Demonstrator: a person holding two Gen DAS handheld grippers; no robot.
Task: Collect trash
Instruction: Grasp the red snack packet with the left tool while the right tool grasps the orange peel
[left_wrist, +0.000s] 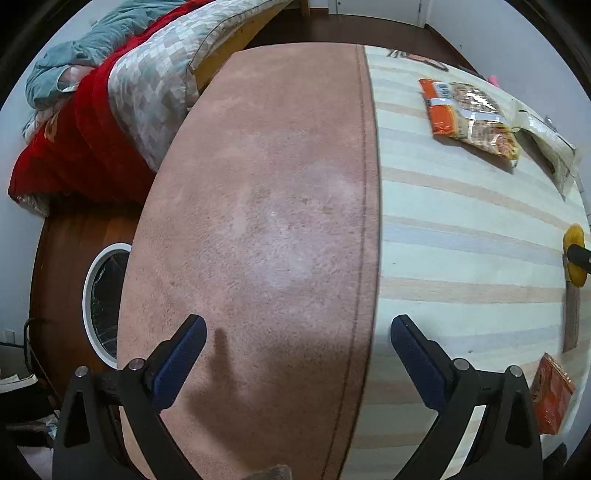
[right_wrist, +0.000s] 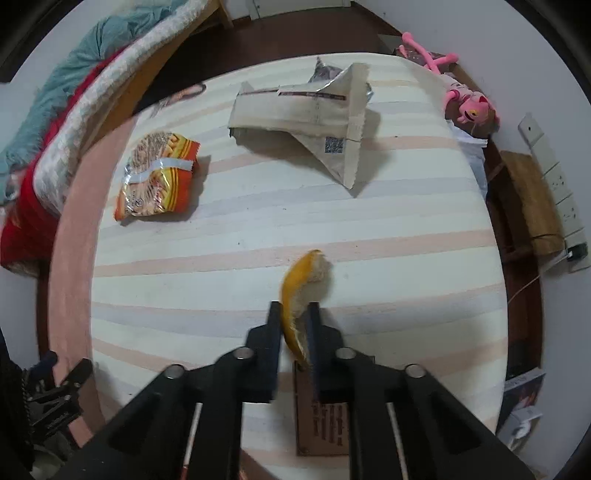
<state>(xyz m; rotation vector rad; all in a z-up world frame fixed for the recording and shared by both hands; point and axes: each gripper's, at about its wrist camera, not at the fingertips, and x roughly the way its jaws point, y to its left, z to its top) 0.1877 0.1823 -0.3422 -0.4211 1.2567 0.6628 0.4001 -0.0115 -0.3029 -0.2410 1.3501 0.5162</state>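
Observation:
My right gripper (right_wrist: 294, 308) is shut on a yellow fruit peel (right_wrist: 301, 284), which sticks out past the fingertips above a striped mat (right_wrist: 369, 240). An orange snack packet (right_wrist: 155, 177) lies on the mat at the left, and a beige torn wrapper (right_wrist: 314, 122) lies farther back. A brown card (right_wrist: 321, 417) rests on the mat beneath the gripper. My left gripper (left_wrist: 297, 325) stands open over a pink rug (left_wrist: 258, 184) with nothing between its fingers. From the left wrist view the peel (left_wrist: 574, 254) shows at the right edge, the snack packet (left_wrist: 469, 114) at the upper right.
A white-rimmed bin with a dark liner (left_wrist: 105, 306) sits on the wooden floor left of the rug. A bed with red and checkered bedding (left_wrist: 110, 110) lies at the upper left. A pink plush toy (right_wrist: 465, 107) and a power strip (right_wrist: 554, 192) lie right of the mat. An orange box (left_wrist: 552, 395) sits lower right.

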